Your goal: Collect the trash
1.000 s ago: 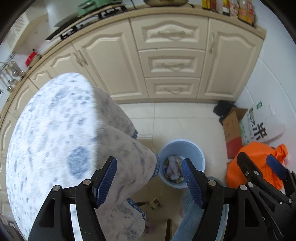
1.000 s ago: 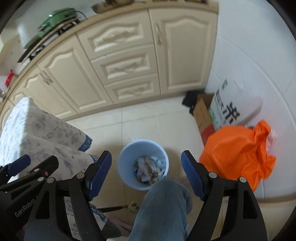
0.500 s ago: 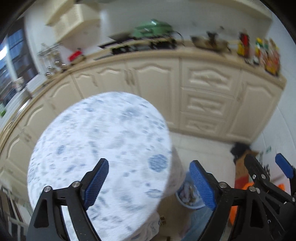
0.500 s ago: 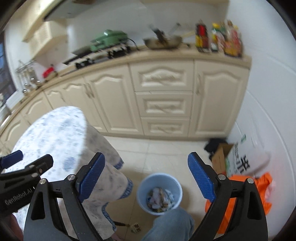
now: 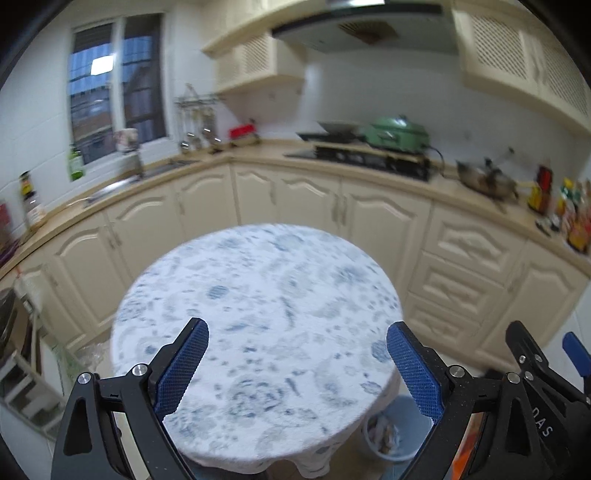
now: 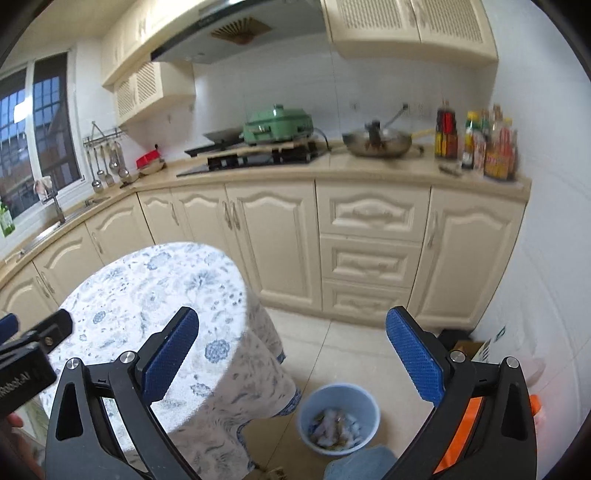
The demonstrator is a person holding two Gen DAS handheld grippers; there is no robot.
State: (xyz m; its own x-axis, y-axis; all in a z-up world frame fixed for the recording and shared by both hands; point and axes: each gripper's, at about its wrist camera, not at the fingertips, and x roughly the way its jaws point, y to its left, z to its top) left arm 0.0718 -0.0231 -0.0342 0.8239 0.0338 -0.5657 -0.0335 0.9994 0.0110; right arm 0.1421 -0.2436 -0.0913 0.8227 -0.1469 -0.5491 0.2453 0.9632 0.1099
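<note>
Right wrist: round table (image 6: 147, 295), blue bin (image 6: 364, 406) beside, cabinets (image 6: 369, 240) behind

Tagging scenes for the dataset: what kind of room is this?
A home kitchen: a hob under an extractor hood, cream base cabinets, and a sink below the window.

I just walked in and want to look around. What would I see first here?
A round table with a blue-flowered cloth fills the middle of the kitchen. On the floor beside it stands a blue bin with trash in it. Both grippers, left and right, hang empty above them, jaws opening.
</note>
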